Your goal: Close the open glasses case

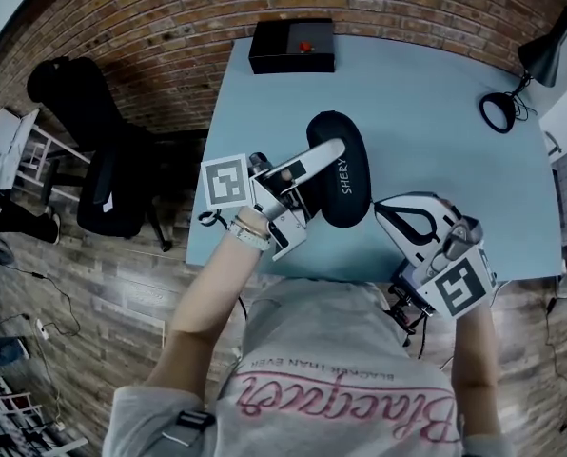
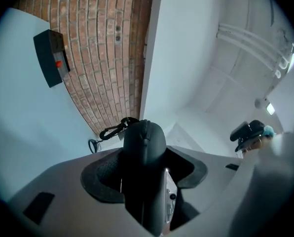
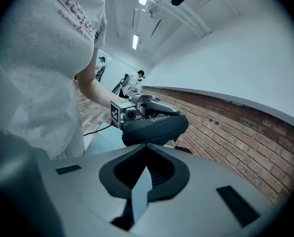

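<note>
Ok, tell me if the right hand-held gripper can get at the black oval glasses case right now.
Probably yes: the right hand-held gripper sits beside the black oval glasses case with nothing between them; the left hand-held gripper clamps only its other side.

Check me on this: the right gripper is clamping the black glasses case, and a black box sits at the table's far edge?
Wrong gripper: the head view shows the left gripper clamping the black glasses case; the black box does sit at the table's far edge.
</note>
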{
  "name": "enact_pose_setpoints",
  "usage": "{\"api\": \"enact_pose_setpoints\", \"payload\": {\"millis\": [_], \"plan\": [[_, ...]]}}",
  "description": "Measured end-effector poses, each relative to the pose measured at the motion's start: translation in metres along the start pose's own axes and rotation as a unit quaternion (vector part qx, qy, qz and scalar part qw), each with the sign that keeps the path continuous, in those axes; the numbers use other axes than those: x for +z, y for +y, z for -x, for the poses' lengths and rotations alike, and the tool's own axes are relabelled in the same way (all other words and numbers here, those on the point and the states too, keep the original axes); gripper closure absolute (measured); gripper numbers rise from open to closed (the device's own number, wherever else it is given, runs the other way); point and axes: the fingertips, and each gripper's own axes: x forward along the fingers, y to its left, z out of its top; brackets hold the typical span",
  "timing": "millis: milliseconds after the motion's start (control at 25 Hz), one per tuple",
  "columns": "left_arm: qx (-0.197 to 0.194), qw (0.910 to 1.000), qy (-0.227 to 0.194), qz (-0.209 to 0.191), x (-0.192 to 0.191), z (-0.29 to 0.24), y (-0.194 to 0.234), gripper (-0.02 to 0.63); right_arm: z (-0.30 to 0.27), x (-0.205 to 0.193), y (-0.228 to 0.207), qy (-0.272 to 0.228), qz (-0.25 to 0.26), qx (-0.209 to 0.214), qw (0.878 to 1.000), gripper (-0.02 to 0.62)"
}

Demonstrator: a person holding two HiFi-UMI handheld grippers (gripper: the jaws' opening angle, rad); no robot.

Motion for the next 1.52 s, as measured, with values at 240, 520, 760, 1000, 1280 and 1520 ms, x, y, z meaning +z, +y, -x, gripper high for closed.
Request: {"api": "enact_pose_setpoints", "payload": {"millis": [240,520,760,1000,1280,1520], "plan": [[0.056,0.9935,-0.098,0.014,0.031,-0.006,0.02,0.345,-0.008,-0.012,-0.022,0.005,-0.068,-0.068,0.995,0.58],[0.094,0.9771,-0.185,0.047,0.05,-0.01,0.039,0.345,-0.008,-0.019,-0.038,-0.045,-0.175,-0.126,0.976,0.58],[0.125,0.9489,-0.278,0.081,0.061,-0.002,0.054,0.345,-0.014,-0.022,-0.033,-0.064,-0.221,-0.153,0.961,0.58],[0.151,0.9422,-0.29,0.073,0.053,-0.002,0.063,0.345,-0.026,-0.019,-0.025,-0.086,-0.251,-0.139,0.954,0.578],[0.072,0.9888,-0.13,0.014,0.022,-0.037,0.037,0.344,-0.011,-0.009,-0.035,-0.131,-0.242,-0.131,0.952,0.578],[0.041,0.9948,-0.09,0.025,0.006,-0.039,0.03,0.344,0.0,-0.002,-0.035,-0.148,-0.222,-0.094,0.959,0.58]]}}
